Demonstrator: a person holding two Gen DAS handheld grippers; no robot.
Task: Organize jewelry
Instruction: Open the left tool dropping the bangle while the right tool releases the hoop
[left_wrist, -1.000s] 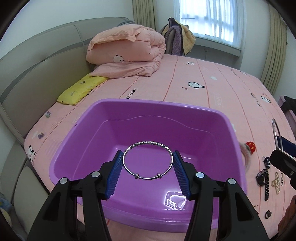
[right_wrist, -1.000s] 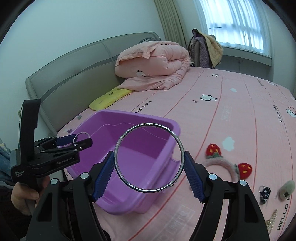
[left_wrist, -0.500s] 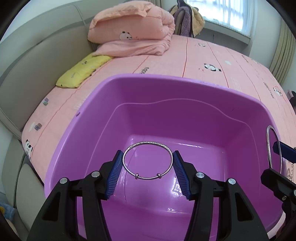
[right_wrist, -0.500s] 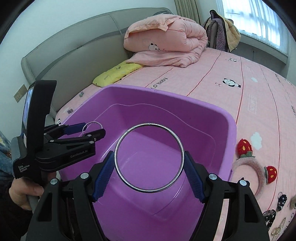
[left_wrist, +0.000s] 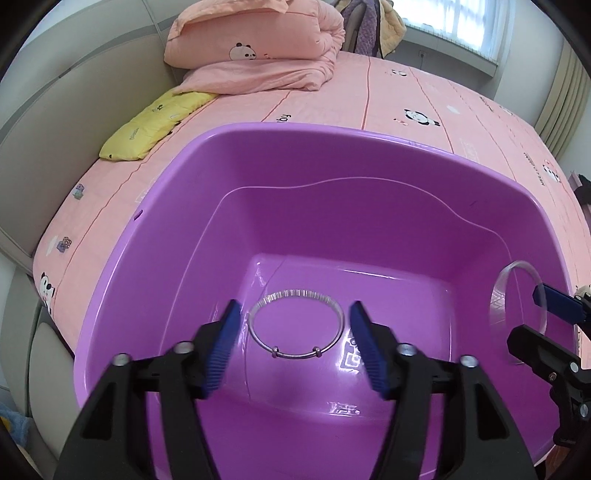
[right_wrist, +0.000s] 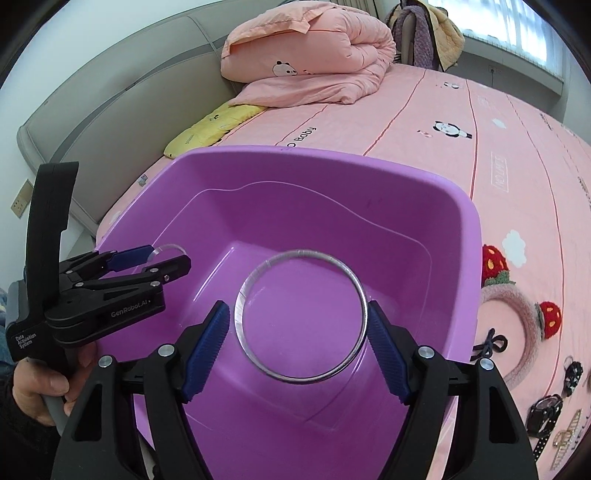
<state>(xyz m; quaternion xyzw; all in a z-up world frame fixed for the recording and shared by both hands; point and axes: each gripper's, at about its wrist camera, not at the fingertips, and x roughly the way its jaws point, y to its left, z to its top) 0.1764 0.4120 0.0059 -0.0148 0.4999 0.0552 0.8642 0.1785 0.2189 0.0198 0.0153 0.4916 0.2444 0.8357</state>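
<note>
Left claw (left_wrist: 291, 341): just opened wide; pads clear of thin silver bangle (left_wrist: 295, 325) over purple tub (left_wrist: 369, 206)
Right claw (right_wrist: 301, 339): spread; large silver ring (right_wrist: 301, 315) between pads; contact unclear

Bright window (left_wrist: 476, 22) daylight; glare on basin (left_wrist: 369, 206); bangles motion-blurred; fisheye-curved edges.

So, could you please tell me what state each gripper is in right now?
Left gripper: open, jaws just opening; thin silver bangle loose between them.
Right gripper: open; large silver ring between its jaws, apparently not clamped.
</note>
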